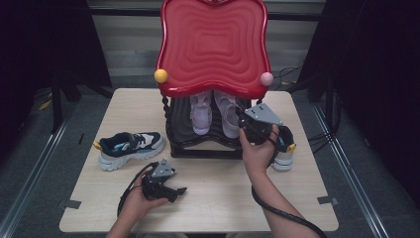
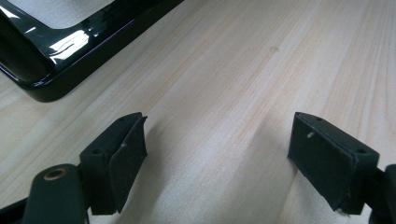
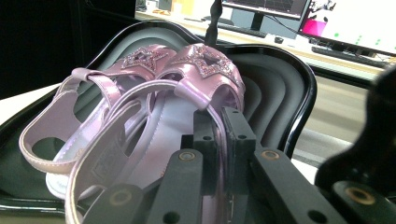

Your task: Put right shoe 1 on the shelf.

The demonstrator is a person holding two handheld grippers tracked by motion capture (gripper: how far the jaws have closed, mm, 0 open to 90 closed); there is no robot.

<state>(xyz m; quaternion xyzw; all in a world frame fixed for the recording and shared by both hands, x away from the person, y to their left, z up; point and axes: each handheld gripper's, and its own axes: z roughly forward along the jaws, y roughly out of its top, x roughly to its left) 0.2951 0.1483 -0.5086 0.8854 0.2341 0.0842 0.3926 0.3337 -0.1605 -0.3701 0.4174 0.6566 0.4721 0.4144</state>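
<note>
Two lilac sandals with glittery stars lie side by side on the black lower shelf (image 1: pixel 198 144) of a shoe rack. My right gripper (image 1: pixel 243 123) reaches in at the right sandal (image 1: pixel 227 115). In the right gripper view its jaws (image 3: pixel 223 122) are shut on the thin heel strap of the nearer sandal (image 3: pixel 205 65), with the other sandal (image 3: pixel 93 88) beside it. My left gripper (image 1: pixel 178 191) rests low over the table in front of the rack. Its jaws (image 2: pixel 219 126) stand open with only bare wood between them.
The rack's red wavy top shelf (image 1: pixel 213 44) overhangs the sandals. A dark blue and white sneaker (image 1: pixel 131 148) lies on the wooden table (image 1: pixel 218 198) left of the rack; its mate (image 1: pixel 283 154) sits to the right, behind my right hand. The rack's black base corner (image 2: pixel 51 84) is near the left gripper.
</note>
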